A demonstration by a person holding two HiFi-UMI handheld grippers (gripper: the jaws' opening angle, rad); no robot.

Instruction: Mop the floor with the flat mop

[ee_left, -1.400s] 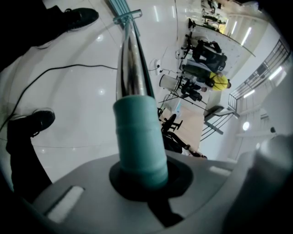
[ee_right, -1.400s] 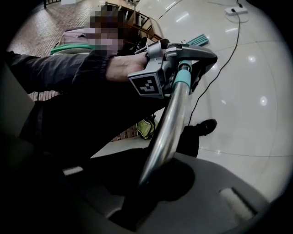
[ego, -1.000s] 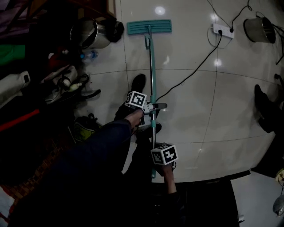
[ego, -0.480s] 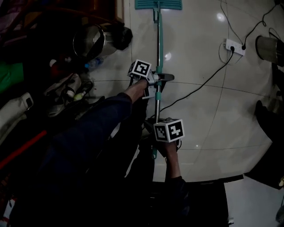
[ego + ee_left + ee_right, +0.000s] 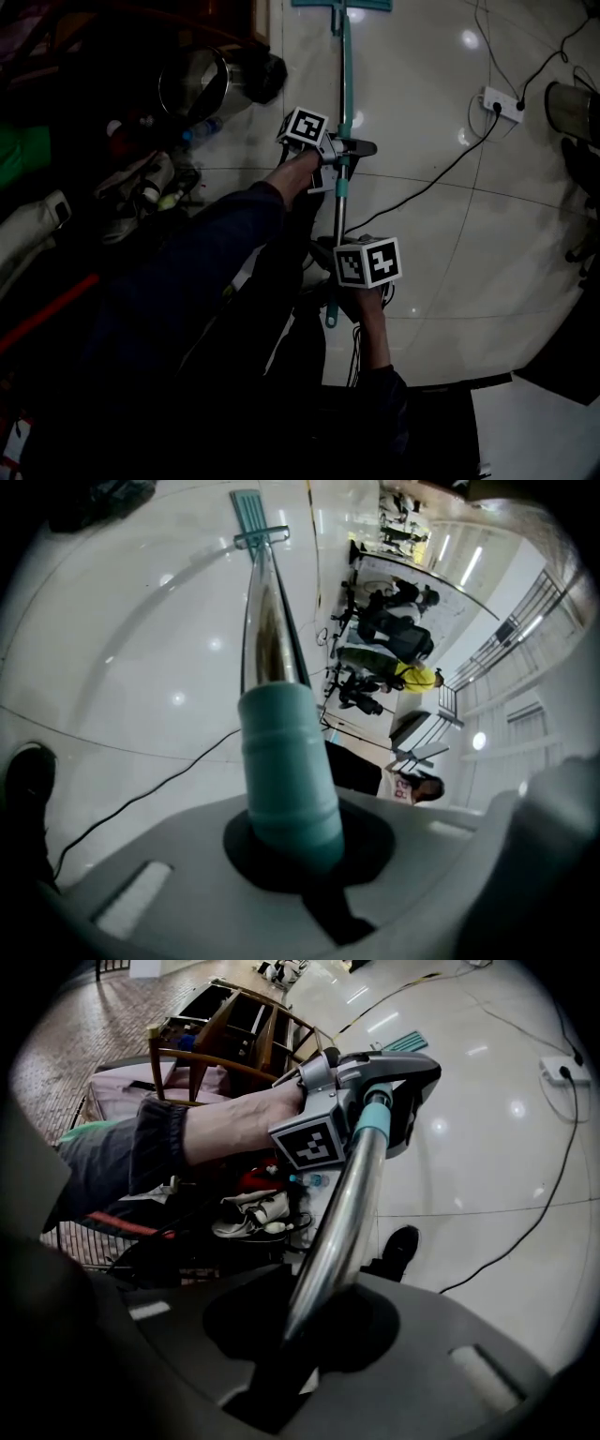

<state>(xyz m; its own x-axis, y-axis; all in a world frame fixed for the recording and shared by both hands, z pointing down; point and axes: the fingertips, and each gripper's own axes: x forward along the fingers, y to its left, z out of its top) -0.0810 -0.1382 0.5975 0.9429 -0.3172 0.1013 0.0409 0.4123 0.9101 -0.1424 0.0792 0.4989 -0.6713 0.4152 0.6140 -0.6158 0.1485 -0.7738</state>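
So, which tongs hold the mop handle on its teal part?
The left tongs, shut on the teal sleeve; the right tongs grip the mop handle on bare metal.

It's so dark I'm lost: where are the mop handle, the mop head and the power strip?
mop handle [image 5: 345, 89]: head view, teal upper stretch of the pole.
mop head [image 5: 367, 5]: head view, its right half, at the picture's top edge.
power strip [image 5: 500, 101]: head view, middle of its white body.

No readable text or numbers, red print on a distant white shirt too blurred
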